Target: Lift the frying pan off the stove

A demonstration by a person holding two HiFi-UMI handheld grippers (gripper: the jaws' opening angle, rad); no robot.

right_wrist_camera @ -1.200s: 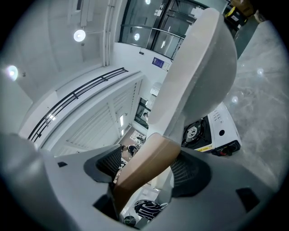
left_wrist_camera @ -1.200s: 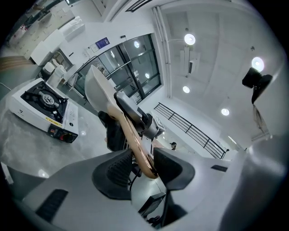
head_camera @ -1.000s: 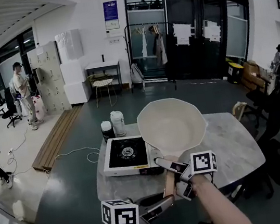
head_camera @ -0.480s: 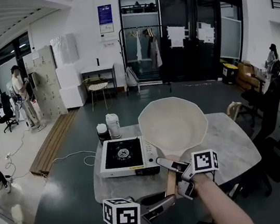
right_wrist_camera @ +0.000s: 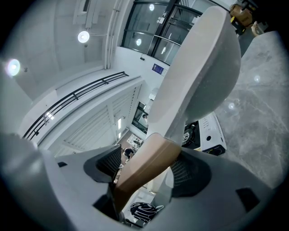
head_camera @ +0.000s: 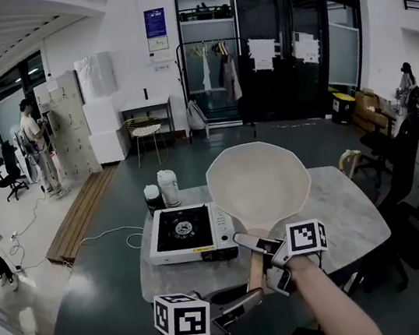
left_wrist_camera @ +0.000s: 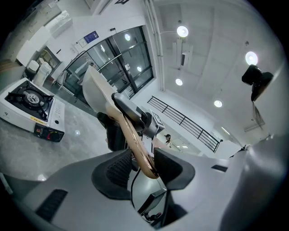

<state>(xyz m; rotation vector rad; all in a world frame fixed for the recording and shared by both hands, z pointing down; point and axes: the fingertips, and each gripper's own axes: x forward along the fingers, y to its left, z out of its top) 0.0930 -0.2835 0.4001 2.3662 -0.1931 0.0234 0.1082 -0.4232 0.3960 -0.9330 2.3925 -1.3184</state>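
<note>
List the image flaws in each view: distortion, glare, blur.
Head view: wide-angle bending toward the edges, frying pan sharp and evenly lit. Left gripper view: black corners, ceiling lamps flare white, stove crisp. Right gripper view: strong fisheye, the pan's wooden handle close and slightly soft.

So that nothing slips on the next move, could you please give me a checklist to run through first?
1. Frying pan clear of the stove: ok, held in the air to its right.
2. Right gripper clamped on the handle: ok.
3. Left gripper clamped on the handle's end: ok.
4. Frying pan empty: ok.
5. Burner off: cannot tell.
</note>
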